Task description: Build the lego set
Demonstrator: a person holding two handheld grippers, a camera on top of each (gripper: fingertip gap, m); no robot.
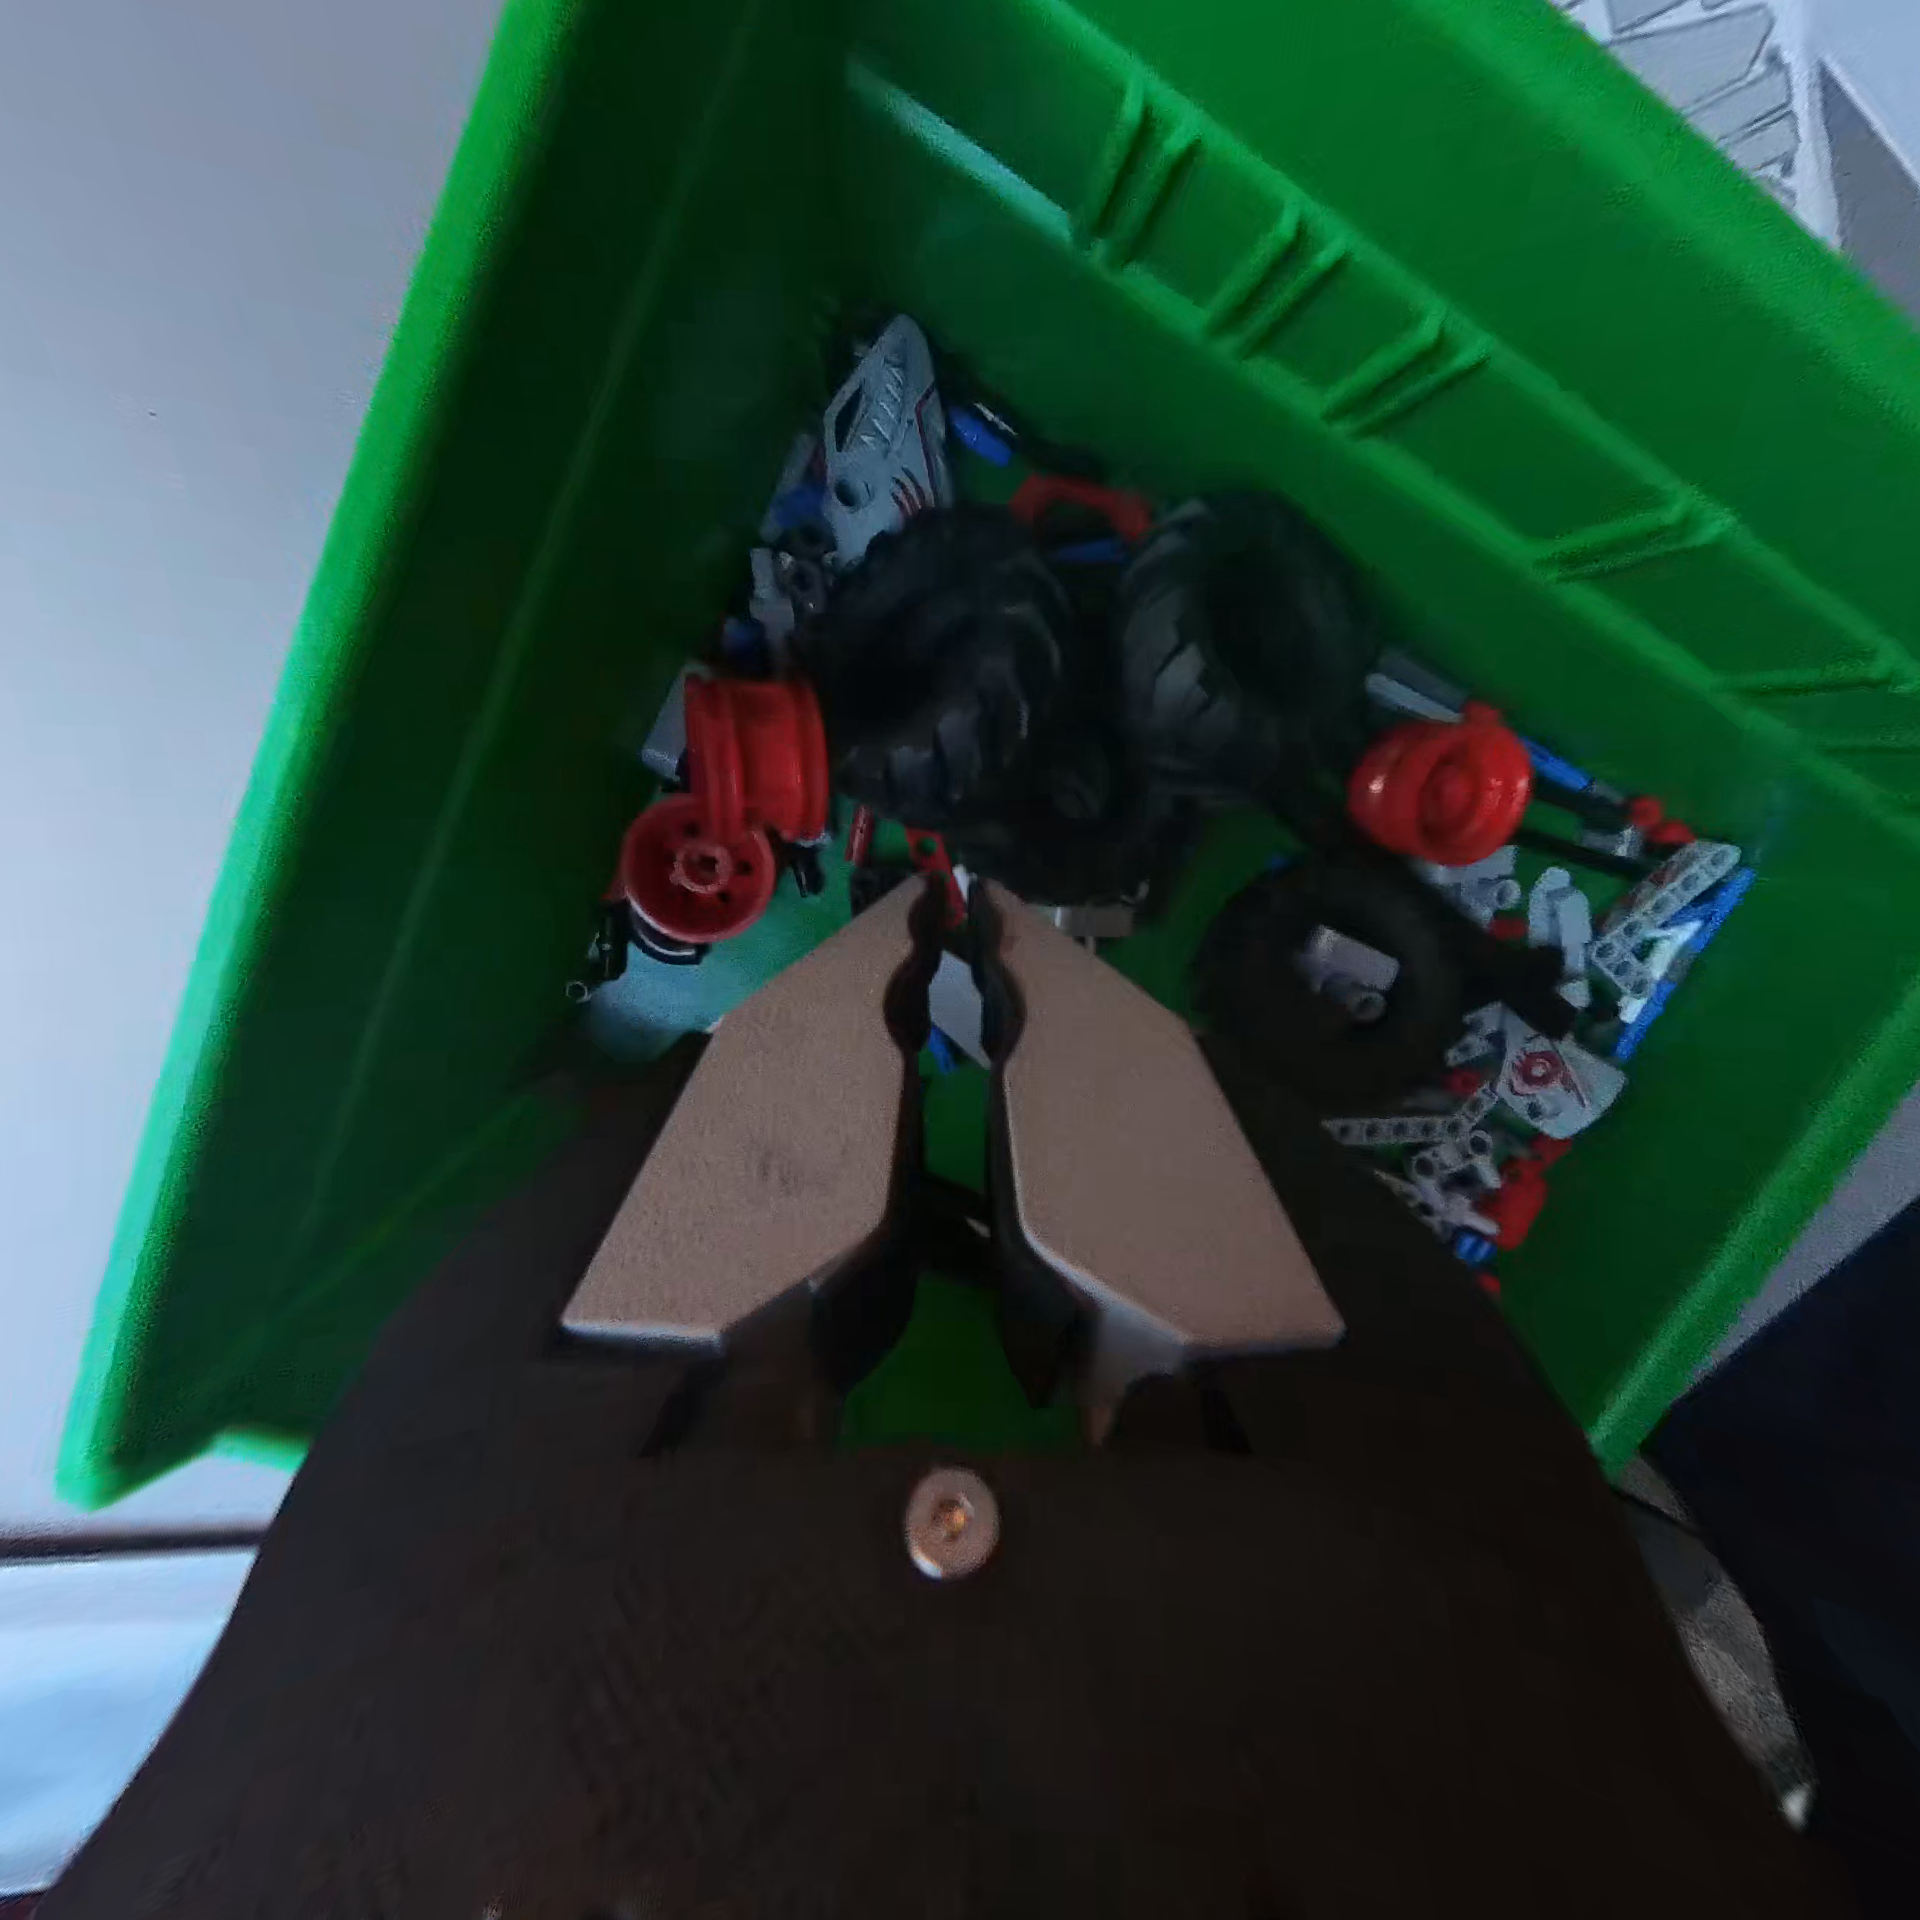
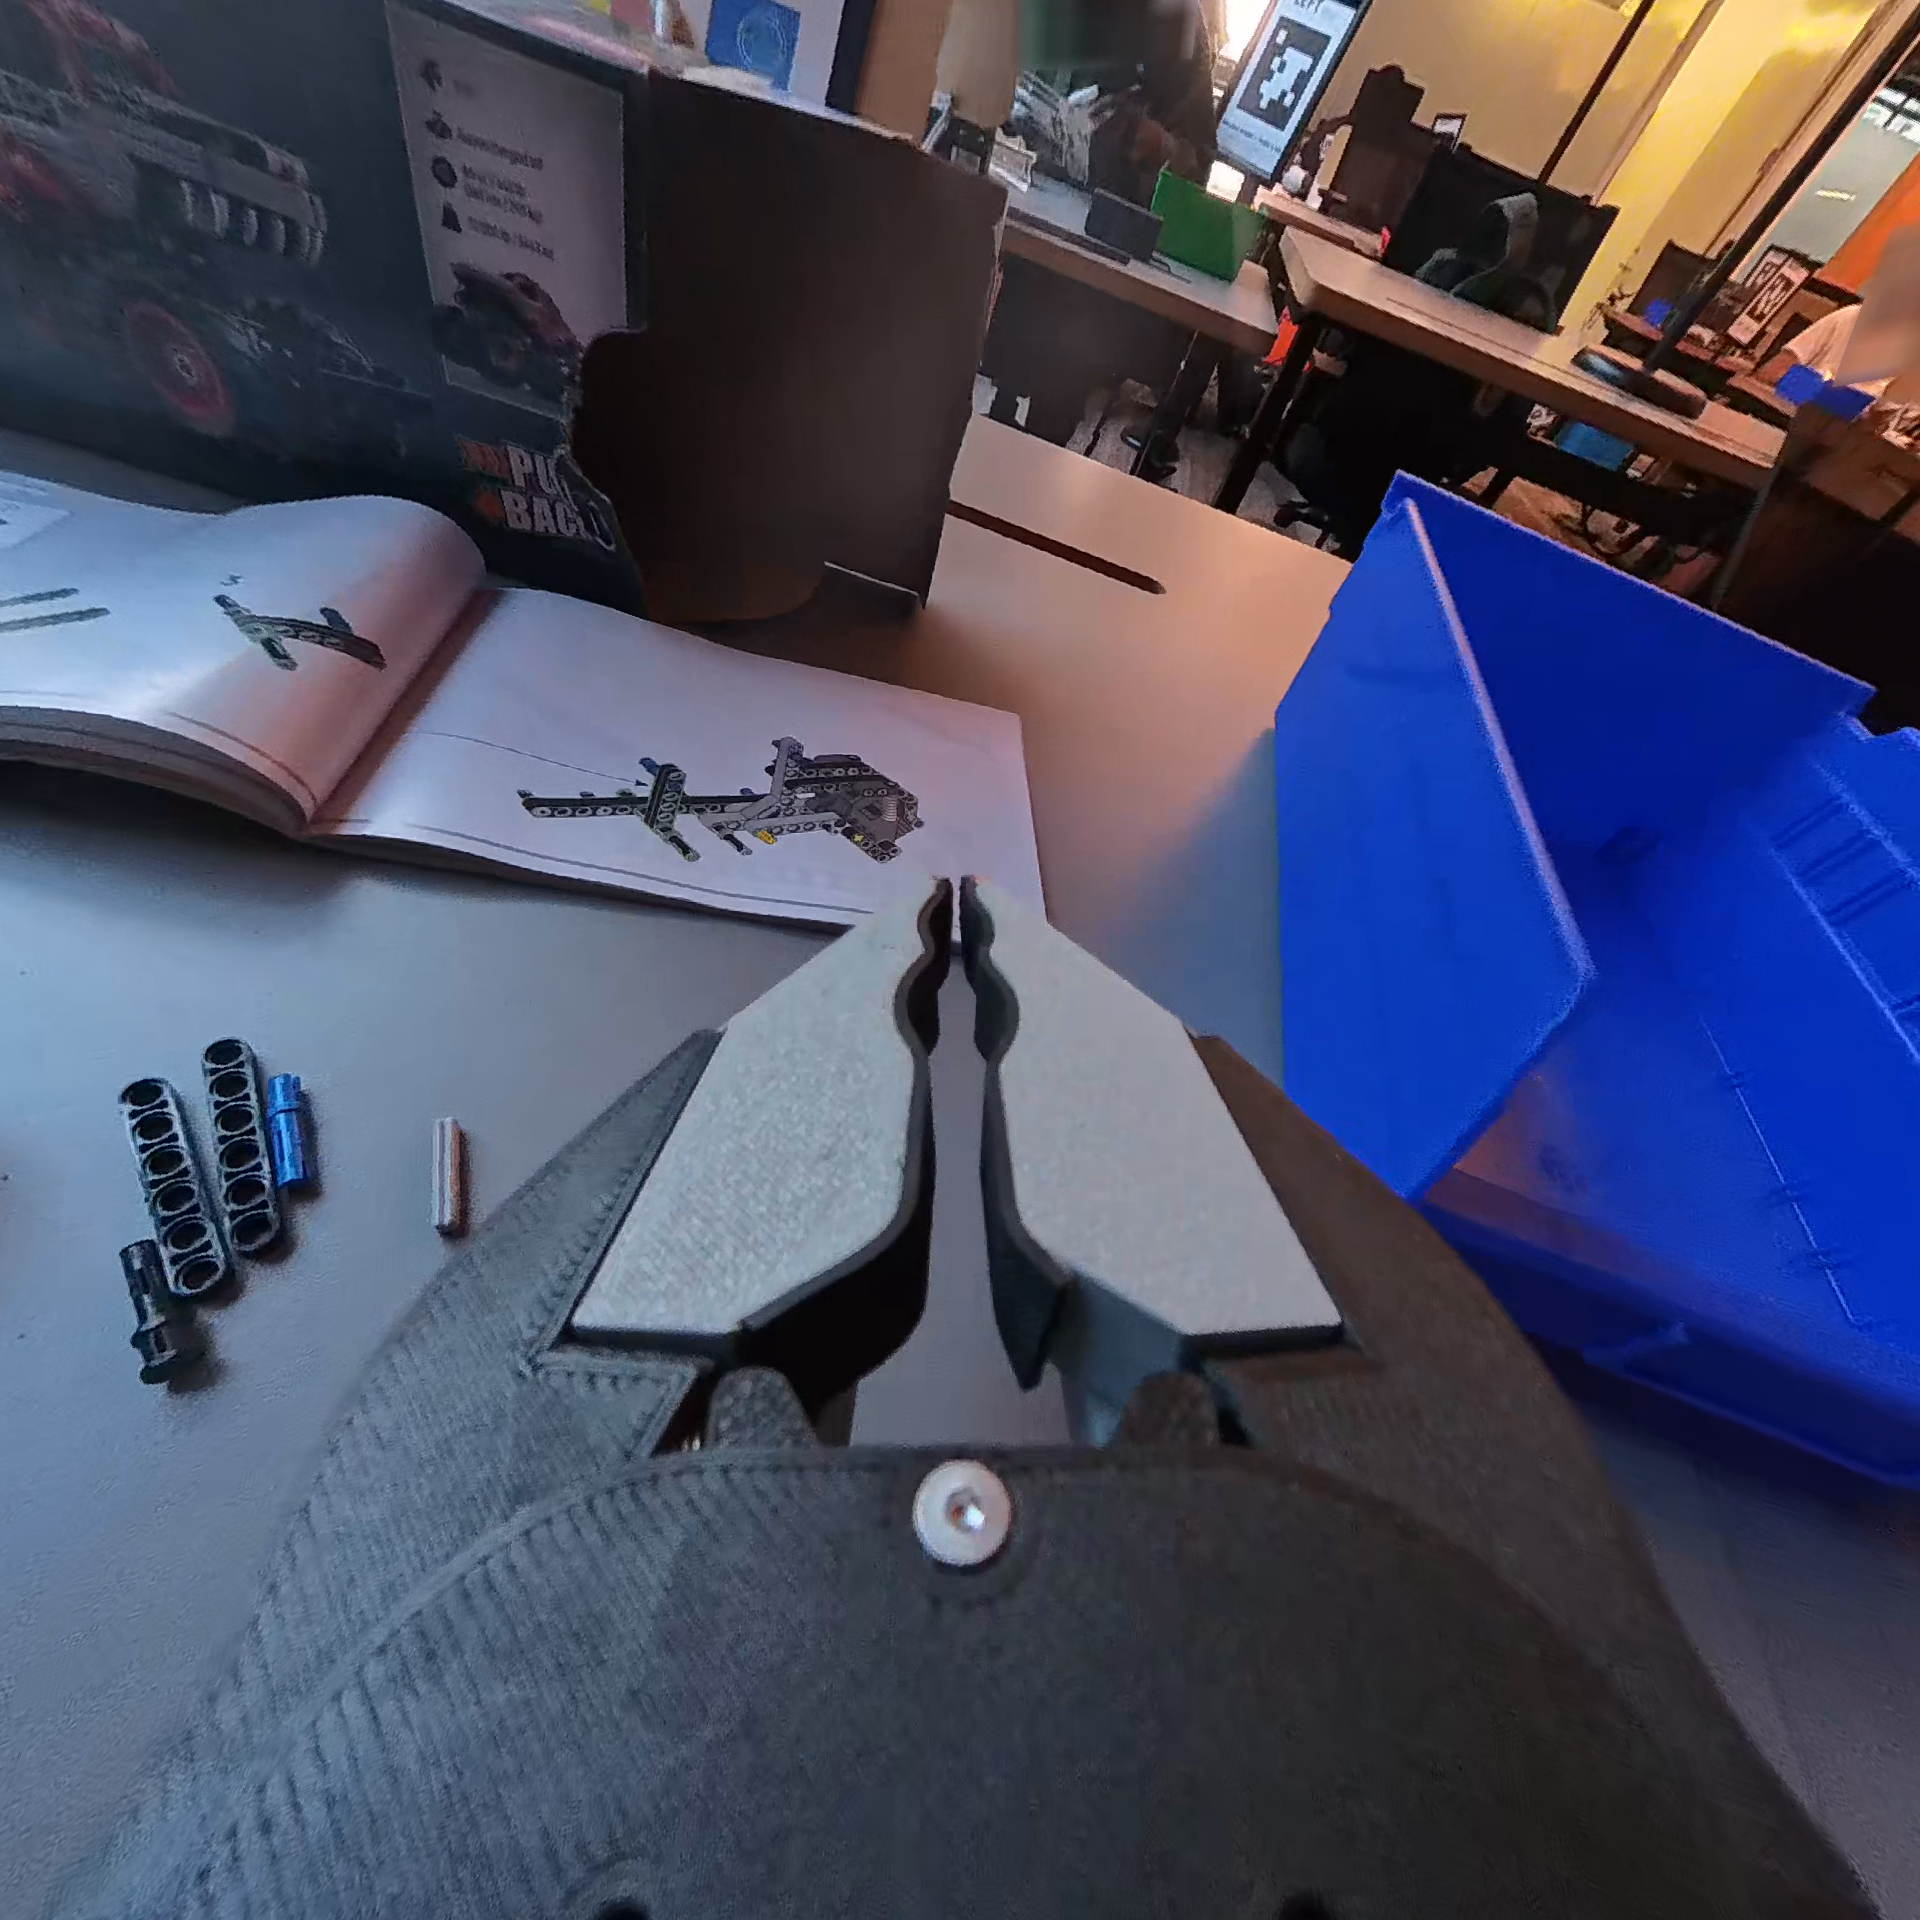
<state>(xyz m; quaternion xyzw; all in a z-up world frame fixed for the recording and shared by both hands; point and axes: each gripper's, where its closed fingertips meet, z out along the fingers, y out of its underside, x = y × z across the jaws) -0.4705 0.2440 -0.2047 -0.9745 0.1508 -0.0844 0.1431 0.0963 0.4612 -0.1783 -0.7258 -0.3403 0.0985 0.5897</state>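
My left gripper [image 1: 951, 906] is down inside a green bin [image 1: 582, 727] full of lego parts: black tyres [image 1: 997, 686], red wheel hubs [image 1: 748, 769], and grey, white and blue beams [image 1: 1621, 935]. Its jaws are almost together, with a thin red piece [image 1: 940, 883] pinched between the tips; the view is blurred. My right gripper [image 2: 956, 888] is shut and empty, held over the table by the open instruction booklet [image 2: 623, 748]. Left of it lie two black beams [image 2: 208, 1164], a blue pin [image 2: 289, 1132], a black connector [image 2: 156, 1314] and a grey axle [image 2: 449, 1174].
A blue bin [image 2: 1455, 883] stands close on the right of my right gripper. The lego box [image 2: 260, 260] and a brown cardboard flap [image 2: 810, 364] stand behind the booklet. Other desks and a second green bin [image 2: 1205, 223] are far back. Some 60 cm of space lies between my two pairs of fingers. The left gripper is farther from the grey axle [image 2: 449, 1174], some 55 cm, than the right, some 11 cm.
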